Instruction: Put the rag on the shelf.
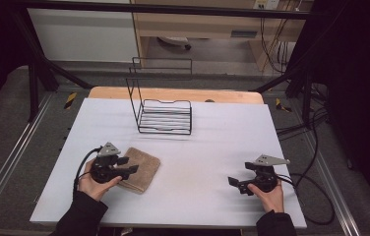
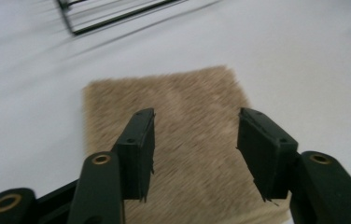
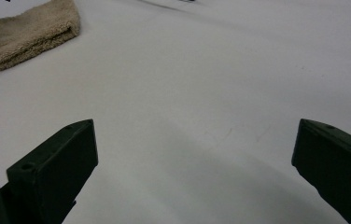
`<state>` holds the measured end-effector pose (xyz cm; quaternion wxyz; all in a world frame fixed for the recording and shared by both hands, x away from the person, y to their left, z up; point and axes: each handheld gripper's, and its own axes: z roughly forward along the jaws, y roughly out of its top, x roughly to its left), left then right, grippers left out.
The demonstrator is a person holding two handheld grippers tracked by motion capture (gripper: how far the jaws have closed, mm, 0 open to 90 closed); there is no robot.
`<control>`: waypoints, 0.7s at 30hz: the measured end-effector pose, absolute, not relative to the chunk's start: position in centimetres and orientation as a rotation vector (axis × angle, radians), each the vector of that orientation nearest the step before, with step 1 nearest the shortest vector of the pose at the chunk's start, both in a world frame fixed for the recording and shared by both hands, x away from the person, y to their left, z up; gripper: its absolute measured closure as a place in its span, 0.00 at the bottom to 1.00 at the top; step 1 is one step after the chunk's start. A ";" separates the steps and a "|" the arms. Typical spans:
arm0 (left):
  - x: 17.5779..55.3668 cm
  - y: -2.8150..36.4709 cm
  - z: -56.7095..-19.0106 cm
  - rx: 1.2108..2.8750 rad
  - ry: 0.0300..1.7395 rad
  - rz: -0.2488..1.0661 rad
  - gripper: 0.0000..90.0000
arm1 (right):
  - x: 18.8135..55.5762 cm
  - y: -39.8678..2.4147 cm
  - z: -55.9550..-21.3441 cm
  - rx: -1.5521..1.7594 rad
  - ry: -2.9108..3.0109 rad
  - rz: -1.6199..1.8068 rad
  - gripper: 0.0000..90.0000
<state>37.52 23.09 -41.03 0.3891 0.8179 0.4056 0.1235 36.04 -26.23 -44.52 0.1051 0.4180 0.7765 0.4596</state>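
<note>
Left gripper (image 1: 128, 164) is poised right over the folded tan towel (image 1: 143, 169), which lies on the white surface (image 1: 198, 147) at the near left, well short of the black wire rack (image 1: 166, 118) standing toward the far edge. In the left gripper view the fingers (image 2: 138, 149) sit moderately apart with nothing between them, framing the towel (image 2: 178, 140) from above; whether their tips already brush the pile is hard to say, the picture being a bit smeared. Over on the right, the right gripper (image 1: 236, 183) waits low above bare surface, well apart from everything, its fingers (image 3: 57, 168) spread wide and holding nothing, the towel (image 3: 33, 32) far off in its view. Now the risk: that towel is folded in layers, so a shallow pinch from here would likely catch only the top layer, and the bundle would fall open on the lift. Coming down too hard could shove it sliding across the smooth surface instead of gripping it. And if it's bound for the rack, loose cloth could snag on those thin wires.
</note>
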 end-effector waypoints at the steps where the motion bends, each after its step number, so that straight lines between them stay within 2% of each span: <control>1: 37.6 23.7 -41.1 2.084 1.043 0.315 0.50 | 36.0 -26.2 -44.5 1.233 2.288 1.355 0.01; 6: 37.5 26.3 -41.6 2.075 1.107 0.315 0.49 | 36.0 -26.2 -44.6 1.226 2.287 1.351 0.01; 11: 37.1 27.8 -42.6 2.095 1.133 0.298 0.53 | 36.0 -26.1 -44.6 1.233 2.286 1.350 0.01; 21: 37.1 27.7 -44.2 2.133 1.133 0.236 0.63 | 35.8 -24.8 -44.2 1.198 2.308 1.334 0.01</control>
